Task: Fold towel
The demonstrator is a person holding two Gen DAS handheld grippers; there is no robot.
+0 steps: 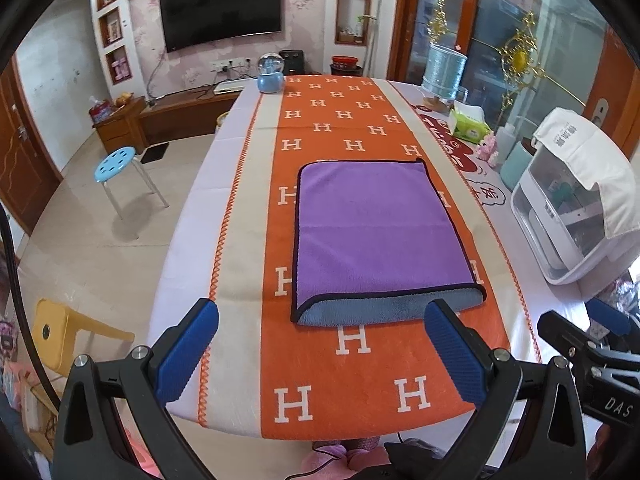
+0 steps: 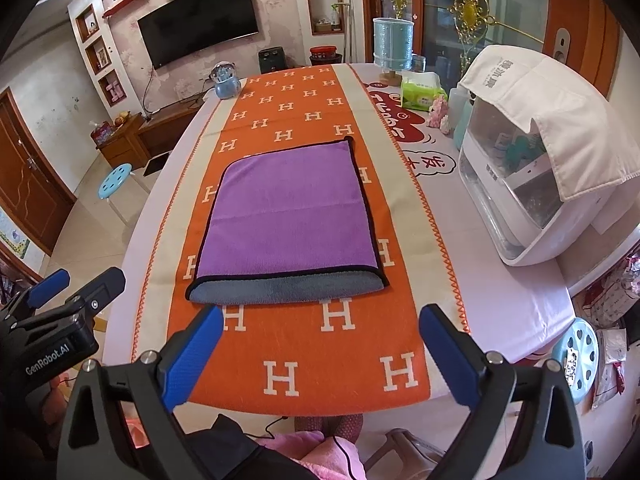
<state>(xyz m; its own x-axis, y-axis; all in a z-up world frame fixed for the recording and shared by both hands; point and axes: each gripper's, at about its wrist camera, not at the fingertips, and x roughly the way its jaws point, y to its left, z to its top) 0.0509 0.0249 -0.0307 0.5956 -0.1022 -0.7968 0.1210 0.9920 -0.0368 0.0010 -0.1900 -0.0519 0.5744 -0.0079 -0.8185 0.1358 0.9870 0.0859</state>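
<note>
One towel [image 1: 372, 232], folded, on orange runner [image 1: 320, 360]; two tools, left [image 1: 320, 320] and right [image 2: 322, 320], wide open, empty.

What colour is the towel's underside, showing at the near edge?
Grey-blue, under the purple towel; clearest in the right wrist view.

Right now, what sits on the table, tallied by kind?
Towel: 1
Runner: 1
Tissue pack: 1
Blue jar: 1
Covered white appliance: 1
Blue cylinder container: 1
Total: 6; small items behind the tissues unclear.
</note>
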